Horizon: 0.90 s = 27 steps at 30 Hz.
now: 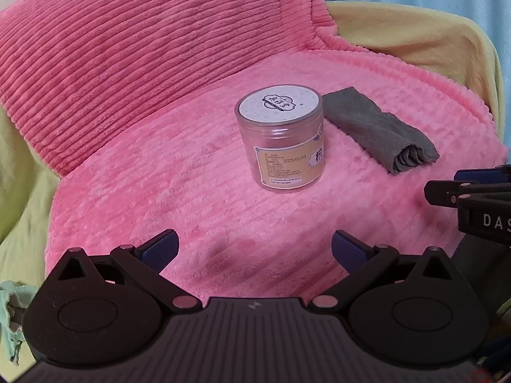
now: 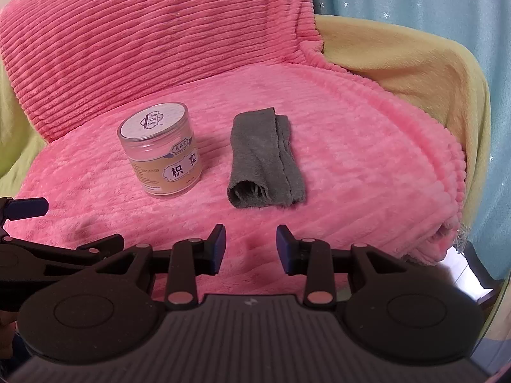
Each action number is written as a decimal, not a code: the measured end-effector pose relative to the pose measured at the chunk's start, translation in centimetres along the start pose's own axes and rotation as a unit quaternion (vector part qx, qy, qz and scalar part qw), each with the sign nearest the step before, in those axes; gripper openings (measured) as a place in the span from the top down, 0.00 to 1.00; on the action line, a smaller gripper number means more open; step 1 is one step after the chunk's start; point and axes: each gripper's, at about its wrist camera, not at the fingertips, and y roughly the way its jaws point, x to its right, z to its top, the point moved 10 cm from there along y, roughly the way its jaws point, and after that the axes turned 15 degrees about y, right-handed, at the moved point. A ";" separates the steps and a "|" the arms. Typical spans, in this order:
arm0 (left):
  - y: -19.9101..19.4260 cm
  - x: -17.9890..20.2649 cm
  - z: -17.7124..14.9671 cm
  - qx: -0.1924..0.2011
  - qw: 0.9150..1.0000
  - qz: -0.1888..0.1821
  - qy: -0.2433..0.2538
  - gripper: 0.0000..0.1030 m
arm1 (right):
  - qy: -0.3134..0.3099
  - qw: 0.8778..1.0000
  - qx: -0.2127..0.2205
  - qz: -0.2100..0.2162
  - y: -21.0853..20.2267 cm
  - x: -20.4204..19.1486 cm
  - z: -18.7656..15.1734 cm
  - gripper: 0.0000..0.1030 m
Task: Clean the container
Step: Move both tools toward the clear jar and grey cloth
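Left wrist: left tongs (image 1: 255,249) apart, right tongs (image 2: 251,245) apart; jar (image 1: 280,142) beside cloth (image 1: 380,129).

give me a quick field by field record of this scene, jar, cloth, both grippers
jar: upright, lid on, standing on the pink blanket
cloth: grey, folded, lying beside the jar, not touching it
left gripper: open, empty, short of the jar
right gripper: open, empty, short of the cloth
cleaning: not yet begun

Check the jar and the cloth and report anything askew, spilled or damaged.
Nothing stands out. The lidded jar stands upright on the pink blanket, with no spill visible; the folded grey cloth lies apart beside it.
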 end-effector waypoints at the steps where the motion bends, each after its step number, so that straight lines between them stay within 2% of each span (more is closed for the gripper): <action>1: 0.1 0.1 -0.1 -0.002 1.000 -0.004 -0.001 0.00 | 0.000 1.000 0.000 0.000 0.0 0.0 -0.2 0.70; 14: 1.3 1.1 -0.9 -0.022 0.999 -0.050 -0.007 0.00 | -0.001 1.000 0.003 0.006 -0.2 -0.5 -2.8 0.70; 16: 1.4 1.3 -1.1 -0.025 0.998 -0.056 -0.008 0.00 | 0.004 1.000 -0.007 0.006 -1.1 0.5 -1.7 0.70; 23: 0.9 0.5 -1.2 -0.009 0.999 -0.034 -0.022 0.00 | 0.009 1.000 -0.011 0.005 -0.2 0.6 -0.1 0.70; 27: 1.5 0.6 -1.9 -0.028 0.998 -0.050 -0.032 0.00 | 0.010 1.000 -0.014 0.002 0.9 0.6 1.1 0.70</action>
